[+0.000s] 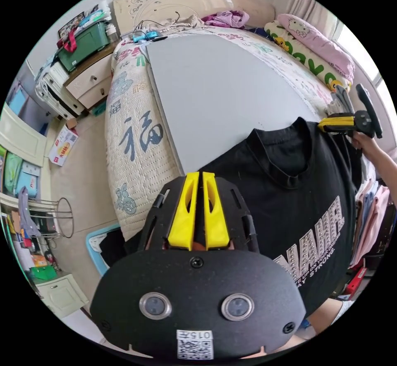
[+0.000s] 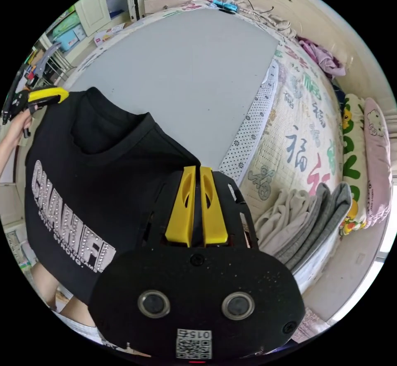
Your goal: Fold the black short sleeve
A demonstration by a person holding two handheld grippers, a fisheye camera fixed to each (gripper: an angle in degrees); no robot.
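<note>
A grey board (image 1: 215,101) lies on the patterned bed mat (image 1: 132,134), with pink pillows (image 1: 318,43) along the bed's far edge, folded grey clothes (image 2: 306,221) near its corner, and a green box (image 1: 82,43) on the bedside drawers (image 1: 89,82).

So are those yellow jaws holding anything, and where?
Yes, the black T-shirt. The left gripper and the right gripper each pinch a shoulder, one on either side of the collar, and the shirt hangs between them over the grey board.
</note>
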